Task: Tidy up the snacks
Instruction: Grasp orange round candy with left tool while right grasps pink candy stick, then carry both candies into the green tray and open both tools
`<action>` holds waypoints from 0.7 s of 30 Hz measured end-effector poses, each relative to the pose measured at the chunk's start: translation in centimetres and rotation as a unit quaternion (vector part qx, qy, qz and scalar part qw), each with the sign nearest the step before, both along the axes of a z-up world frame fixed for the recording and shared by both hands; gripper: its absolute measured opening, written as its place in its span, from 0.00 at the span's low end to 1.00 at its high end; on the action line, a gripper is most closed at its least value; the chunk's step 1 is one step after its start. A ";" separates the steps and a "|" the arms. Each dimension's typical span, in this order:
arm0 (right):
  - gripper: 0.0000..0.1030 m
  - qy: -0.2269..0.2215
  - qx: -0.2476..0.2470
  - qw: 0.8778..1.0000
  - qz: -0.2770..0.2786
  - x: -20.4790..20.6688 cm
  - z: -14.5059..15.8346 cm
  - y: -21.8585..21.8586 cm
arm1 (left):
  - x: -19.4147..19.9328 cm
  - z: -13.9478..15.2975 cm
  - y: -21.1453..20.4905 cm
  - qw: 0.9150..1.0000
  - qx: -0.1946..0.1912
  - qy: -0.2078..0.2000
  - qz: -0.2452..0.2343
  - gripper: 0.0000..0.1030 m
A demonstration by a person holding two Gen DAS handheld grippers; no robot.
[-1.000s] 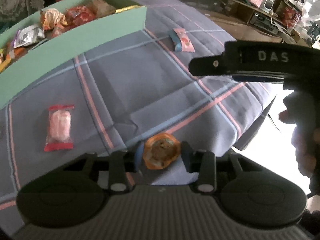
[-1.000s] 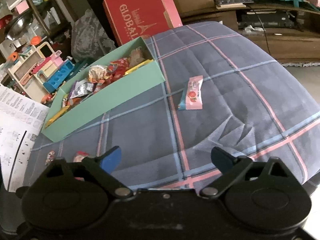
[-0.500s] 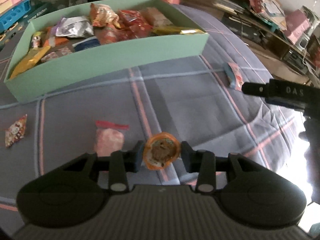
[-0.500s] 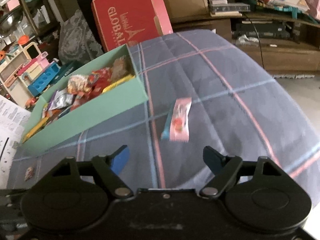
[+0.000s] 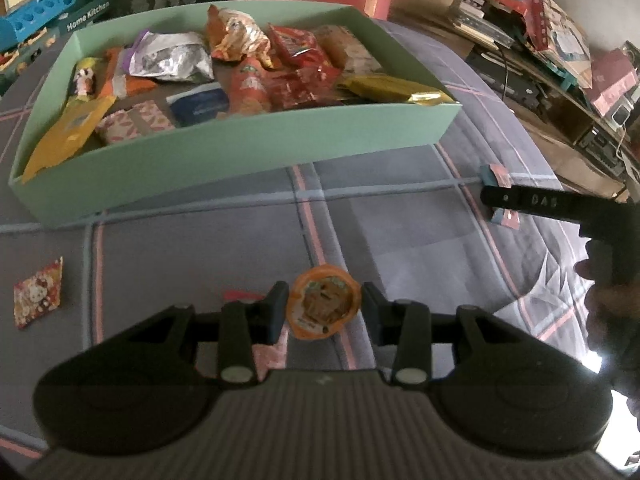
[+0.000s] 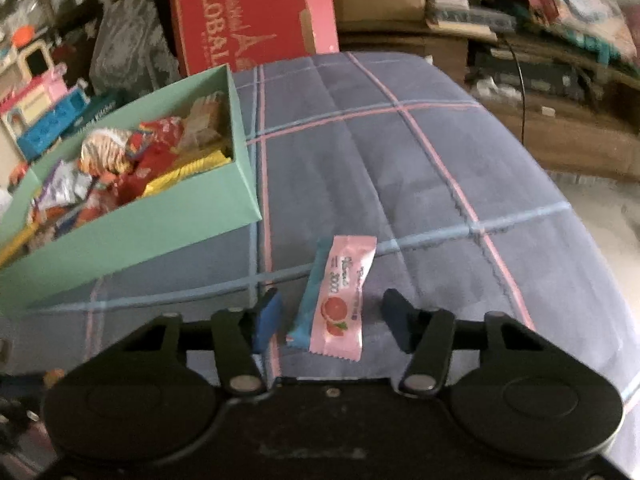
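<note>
The left gripper is pinching a round orange snack cup above the plaid cloth, short of the green box of snacks. The right gripper is closing around a pink-and-blue candy packet lying on the cloth; its pads are not yet touching it.

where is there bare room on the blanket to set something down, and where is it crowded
Bare blanket runs from the green box front wall to the left gripper, bordered by the hello kitty packet and the pink grapefruit candy. More lies beyond that candy in the right wrist view. The box itself is crowded with snacks.
</note>
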State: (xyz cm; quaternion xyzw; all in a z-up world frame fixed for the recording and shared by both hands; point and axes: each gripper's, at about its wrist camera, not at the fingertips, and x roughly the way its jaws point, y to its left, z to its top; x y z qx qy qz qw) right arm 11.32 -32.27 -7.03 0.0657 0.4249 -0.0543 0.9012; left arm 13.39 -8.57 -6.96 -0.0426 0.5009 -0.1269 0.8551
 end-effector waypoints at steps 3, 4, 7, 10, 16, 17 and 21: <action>0.32 -0.001 -0.027 0.999 0.021 0.1 -0.2 1.2 | 0.3 -0.1 0.3 1.000 -0.005 0.003 0.005 0.38; 0.30 -0.001 -0.021 0.999 0.023 0.1 -0.1 1.4 | 0.3 -0.1 0.5 1.000 -0.008 0.004 0.007 0.38; 0.26 0.002 0.002 1.000 0.026 -0.3 0.3 1.9 | 0.5 0.2 1.0 1.000 -0.015 0.001 0.013 0.38; 0.22 0.003 0.025 0.999 0.029 -1.1 0.9 2.3 | 0.5 0.9 1.6 1.000 -0.023 -0.010 0.019 0.38; 0.21 -0.006 0.015 0.998 0.059 -2.1 2.6 3.9 | 0.8 2.4 3.5 0.998 -0.040 -0.031 0.041 0.38; 0.21 -0.004 0.016 0.998 0.057 -2.1 2.7 4.1 | 0.7 2.4 3.9 0.997 -0.044 -0.032 0.046 0.38; 0.20 -0.003 0.036 0.998 0.053 -2.9 3.2 4.4 | 0.2 2.5 4.6 0.997 -0.049 -0.033 0.049 0.38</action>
